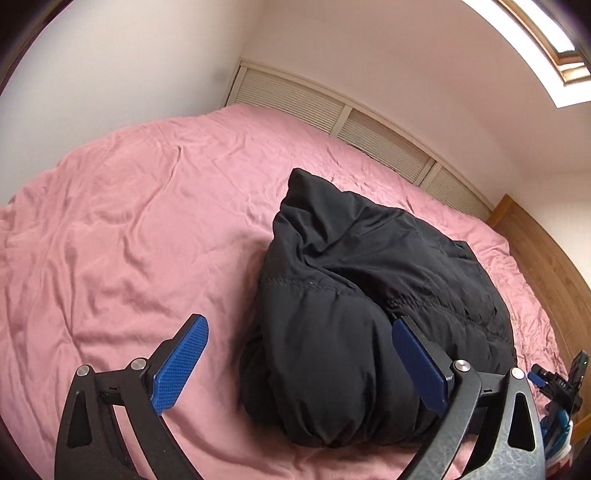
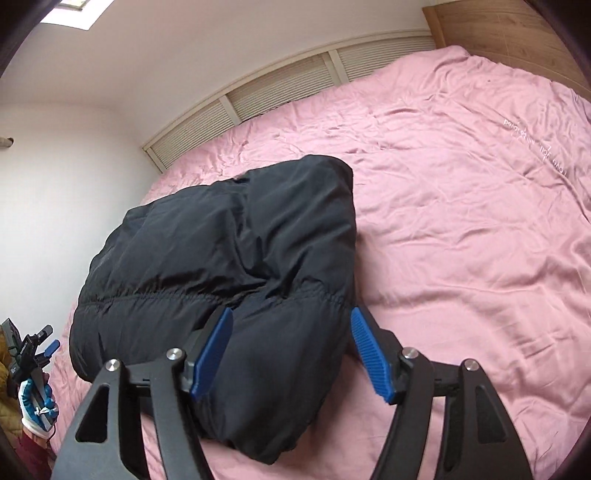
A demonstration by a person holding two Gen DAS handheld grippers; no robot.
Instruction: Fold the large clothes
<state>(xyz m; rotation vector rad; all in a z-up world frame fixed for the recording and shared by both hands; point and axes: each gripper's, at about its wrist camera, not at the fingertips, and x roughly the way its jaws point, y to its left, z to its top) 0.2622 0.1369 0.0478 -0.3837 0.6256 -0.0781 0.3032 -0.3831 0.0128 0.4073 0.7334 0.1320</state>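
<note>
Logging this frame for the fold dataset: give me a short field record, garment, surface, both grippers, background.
garment: black puffer jacket, folded into a bulky bundle
surface: pink bed cover, wrinkled, jacket lying on it
left gripper: open, nothing pressed between the pads, jacket's near end ahead of it
right gripper: open, jacket's near corner between the fingers, pads not pressing it
background: louvred panels along the wall, wooden headboard, skylight
fold state: looks finished, both grippers clear

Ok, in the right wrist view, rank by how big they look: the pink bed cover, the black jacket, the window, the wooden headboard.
1. Pink bed cover, fills most of the view.
2. Black jacket, a folded bundle lying on the cover.
3. Wooden headboard and window: both cut off at the picture's edge, so unranked.
</note>
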